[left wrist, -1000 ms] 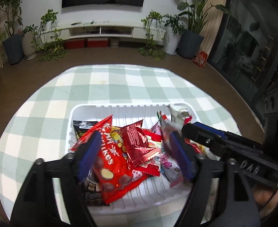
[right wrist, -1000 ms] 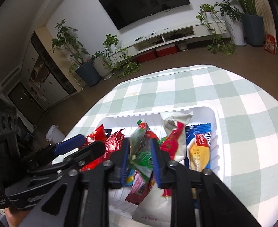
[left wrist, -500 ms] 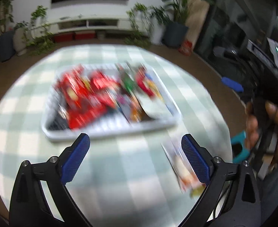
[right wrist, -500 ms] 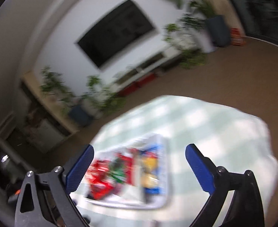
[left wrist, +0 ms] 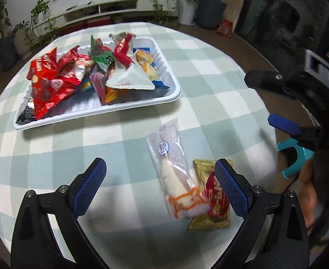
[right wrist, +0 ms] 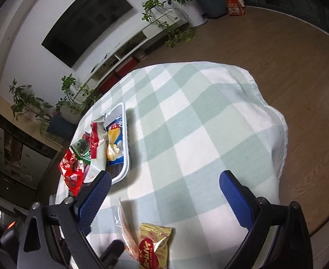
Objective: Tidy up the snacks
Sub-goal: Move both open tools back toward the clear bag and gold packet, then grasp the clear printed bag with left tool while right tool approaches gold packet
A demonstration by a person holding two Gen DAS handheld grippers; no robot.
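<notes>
A white tray (left wrist: pixel 142 102) full of snack packets sits on the checked tablecloth; it also shows in the right wrist view (right wrist: pixel 125 148). A clear packet with a white snack (left wrist: pixel 175 172) and a gold and red packet (left wrist: pixel 212 196) lie on the cloth near the front edge. My left gripper (left wrist: pixel 160 188) is open and empty, just above these two packets. My right gripper (right wrist: pixel 164 199) is open and empty, above the gold packet (right wrist: pixel 154 244) and the clear packet's edge (right wrist: pixel 124 226). It also shows at the right of the left wrist view (left wrist: pixel 283 125).
The round table's cloth (right wrist: pixel 198 123) drops off at the right edge to a wooden floor (right wrist: pixel 287 51). A TV unit (left wrist: pixel 119 6) and potted plants (left wrist: pixel 209 2) stand along the far wall. A teal object (left wrist: pixel 294 154) lies off the table's right side.
Both grippers have pulled back from the tray. My right gripper, shut on a green packet a second ago, is now open and empty. Two packets on the cloth have come into view.
</notes>
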